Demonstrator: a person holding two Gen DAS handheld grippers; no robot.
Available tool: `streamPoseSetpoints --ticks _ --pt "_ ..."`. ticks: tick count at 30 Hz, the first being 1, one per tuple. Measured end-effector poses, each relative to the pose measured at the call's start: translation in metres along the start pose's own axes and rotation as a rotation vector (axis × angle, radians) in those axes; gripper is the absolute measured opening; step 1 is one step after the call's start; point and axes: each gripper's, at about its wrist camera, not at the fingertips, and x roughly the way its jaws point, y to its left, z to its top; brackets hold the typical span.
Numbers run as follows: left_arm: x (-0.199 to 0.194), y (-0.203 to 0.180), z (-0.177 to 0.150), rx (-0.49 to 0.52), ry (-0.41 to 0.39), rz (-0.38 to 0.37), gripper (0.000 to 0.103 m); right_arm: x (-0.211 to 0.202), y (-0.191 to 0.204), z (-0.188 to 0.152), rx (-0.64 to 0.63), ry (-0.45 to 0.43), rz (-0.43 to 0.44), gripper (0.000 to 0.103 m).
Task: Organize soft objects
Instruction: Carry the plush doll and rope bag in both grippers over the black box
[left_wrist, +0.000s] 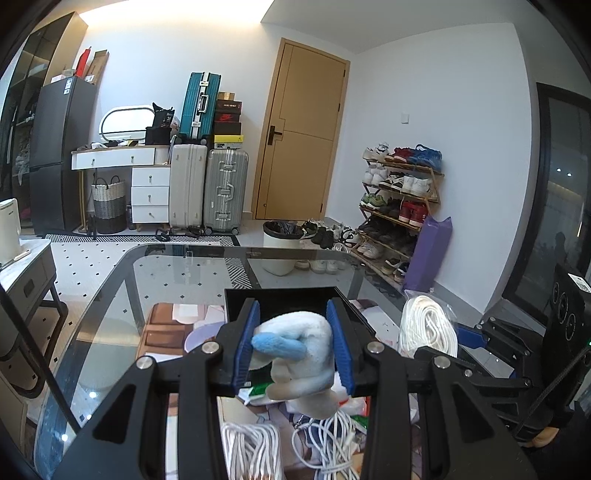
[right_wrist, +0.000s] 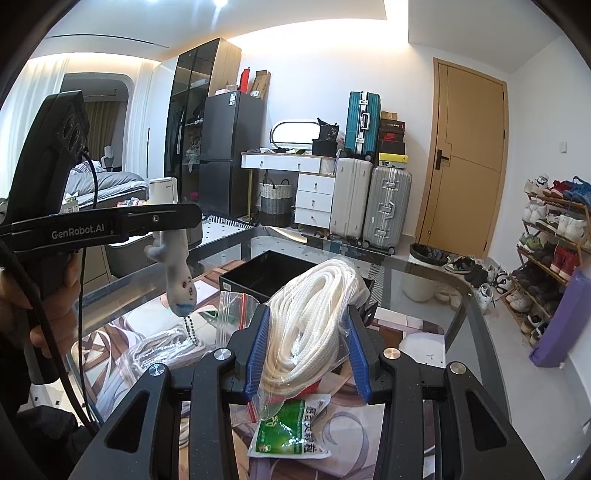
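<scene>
My left gripper is shut on a small white-and-blue plush toy, held above the glass table. From the right wrist view the plush toy hangs head down under the left gripper's fingers, its bead chain dangling. My right gripper is shut on a bagged coil of white rope, lifted over the table. The same rope coil shows at the right of the left wrist view. An open black box stands just beyond both grippers.
Bundles of white cable and a green-and-white packet lie on the table, with an empty zip bag. Beyond the table's edge are suitcases, a white bin, a shoe rack and a door.
</scene>
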Motion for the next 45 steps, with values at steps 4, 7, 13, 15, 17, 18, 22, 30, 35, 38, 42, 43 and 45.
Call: streamPoseSetpoints --ticks 4,7,13,15,17,18,22,30,35,38,42,43,45 --pt "0.01 0.002 0.006 -0.006 0.001 0.008 0.037 0.007 -0.003 0.007 0.003 -0.002 0.003 0.04" --pt "0.017 0.003 0.011 -0.006 0.0 0.016 0.037 0.015 -0.008 0.012 0.011 -0.003 0.005 0.04" --pt "0.03 0.003 0.02 -0.002 -0.006 0.028 0.037 0.027 -0.014 0.022 0.027 -0.01 0.014 0.04" --pt "0.035 0.004 0.022 -0.008 -0.004 0.034 0.037 0.032 -0.015 0.025 0.03 -0.011 0.019 0.04" --pt "0.04 0.006 0.025 -0.016 -0.001 0.037 0.037 0.037 -0.016 0.028 0.031 -0.008 0.023 0.04" --pt "0.042 0.006 0.025 -0.018 0.0 0.038 0.037 0.04 -0.017 0.029 0.03 -0.007 0.025 0.04" --pt "0.049 0.009 0.028 -0.028 0.004 0.05 0.037 0.049 -0.02 0.035 0.031 -0.001 0.029 0.04" --pt "0.059 0.014 0.03 -0.047 0.02 0.063 0.037 0.068 -0.028 0.046 0.037 0.016 0.035 0.04" --pt "0.069 0.015 0.035 -0.06 0.029 0.067 0.037 0.078 -0.035 0.048 0.053 0.028 0.036 0.04" --pt "0.073 0.015 0.038 -0.065 0.029 0.065 0.037 0.081 -0.039 0.047 0.062 0.035 0.036 0.04" --pt "0.081 0.015 0.039 -0.064 0.037 0.064 0.037 0.087 -0.043 0.049 0.066 0.042 0.038 0.04" --pt "0.083 0.015 0.039 -0.065 0.041 0.064 0.037 0.089 -0.044 0.049 0.066 0.046 0.04 0.04" --pt "0.086 0.017 0.039 -0.068 0.047 0.067 0.037 0.093 -0.045 0.05 0.067 0.052 0.044 0.04"
